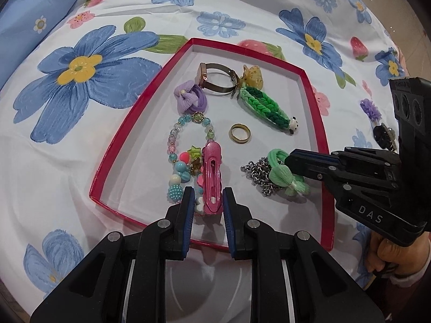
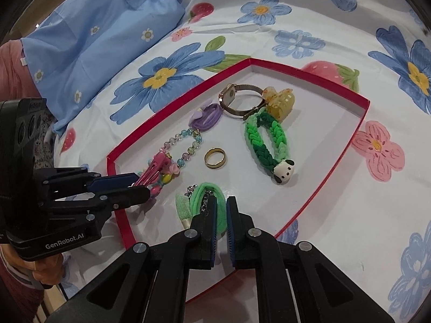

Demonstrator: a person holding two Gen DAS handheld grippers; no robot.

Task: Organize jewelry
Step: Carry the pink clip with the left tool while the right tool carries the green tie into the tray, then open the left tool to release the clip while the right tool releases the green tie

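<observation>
Your left claw [image 1: 208, 202] sat part-open w/ the pink hair clip [image 1: 212, 181] between its jaws, inside the red tray [image 1: 319, 123]. Your right claw [image 2: 221, 212], narrowly open, straddled the green hair tie [image 2: 207, 192]. Risk: the tie could've dragged the chain [image 1: 256, 172] tangled under it.

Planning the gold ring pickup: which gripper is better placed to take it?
Probably neither is free: the left gripper straddles the pink hair clip, and the right gripper straddles the green hair tie.
</observation>
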